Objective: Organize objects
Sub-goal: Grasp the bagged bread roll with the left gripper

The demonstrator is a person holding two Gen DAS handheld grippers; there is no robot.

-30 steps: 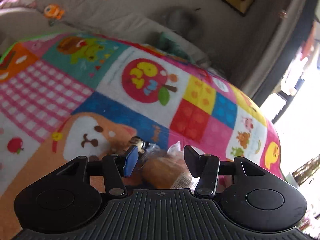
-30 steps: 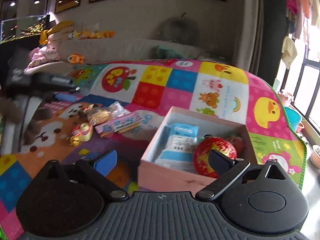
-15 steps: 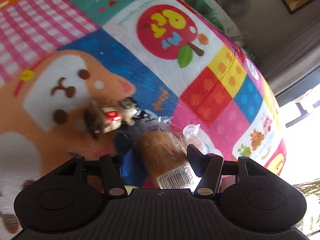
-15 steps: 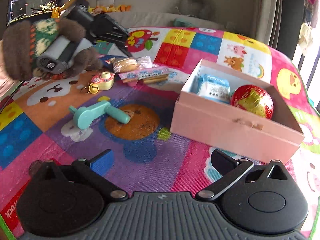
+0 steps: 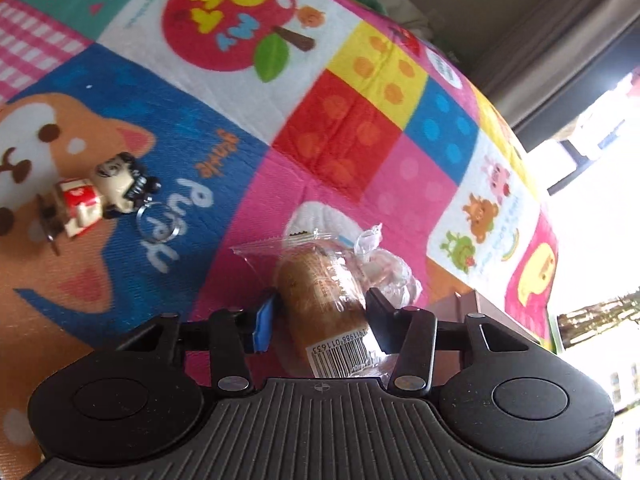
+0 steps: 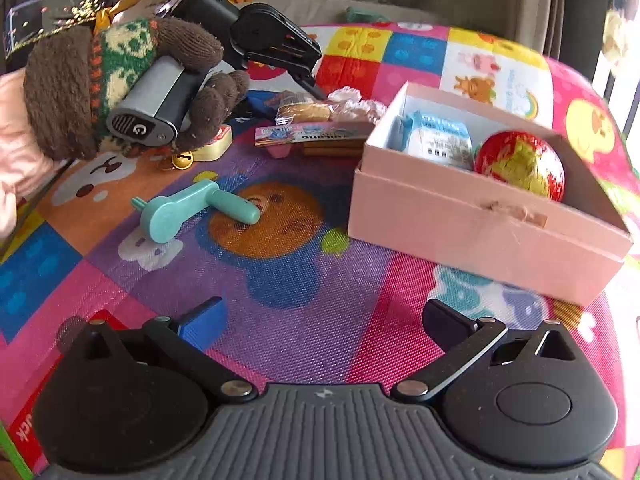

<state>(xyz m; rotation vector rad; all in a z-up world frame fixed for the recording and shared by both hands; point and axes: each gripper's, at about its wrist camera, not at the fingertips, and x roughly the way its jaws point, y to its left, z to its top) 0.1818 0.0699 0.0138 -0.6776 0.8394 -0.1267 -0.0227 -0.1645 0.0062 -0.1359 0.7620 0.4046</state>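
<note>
Left claw (image 5: 320,318) closing narrow on wrapped bun (image 5: 320,300); slick wrapper may slip. Right claw (image 6: 324,320) wide, empty.

On the play mat (image 6: 280,280), an open box (image 6: 480,216) sits toward the right edge, a packet (image 6: 438,140) and a foil ball (image 6: 520,164) side by side inside it, the ball on the right. Left of the box lies a crank handle (image 6: 192,210); behind it, toward the mat's far edge, a wrapped bun (image 5: 320,300) rests behind a flat pack (image 6: 312,136), with a figurine keychain (image 5: 104,200) further left
</note>
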